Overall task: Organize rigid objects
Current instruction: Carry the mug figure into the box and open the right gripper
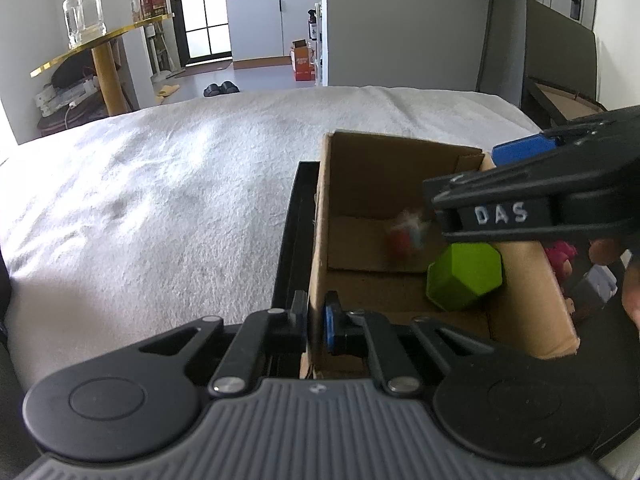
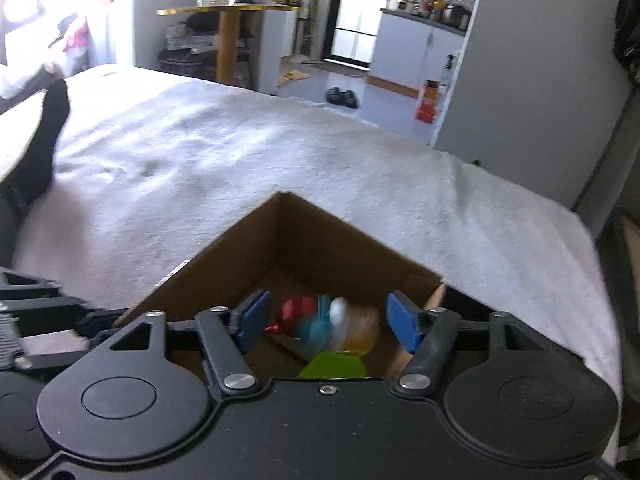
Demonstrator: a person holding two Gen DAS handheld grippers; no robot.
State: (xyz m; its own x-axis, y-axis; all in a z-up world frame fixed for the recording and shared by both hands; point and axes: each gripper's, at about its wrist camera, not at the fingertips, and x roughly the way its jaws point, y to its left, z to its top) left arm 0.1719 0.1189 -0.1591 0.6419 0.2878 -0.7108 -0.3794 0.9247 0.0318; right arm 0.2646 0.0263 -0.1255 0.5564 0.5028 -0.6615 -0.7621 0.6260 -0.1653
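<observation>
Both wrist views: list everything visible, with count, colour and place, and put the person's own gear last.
cardboard box: one, brown, open-topped, on the bed.
green block: one, lime, faceted, inside the box.
small toy: one blurred item, red, blue and white, inside the box beyond the block.
pink toy: one, just outside the box's right wall.
bedspread: one, white, under the box.
glass jar: one, clear, on the gold side table.
left tongs: shut on the box's wall.
right tongs: open, above the box, empty.
</observation>
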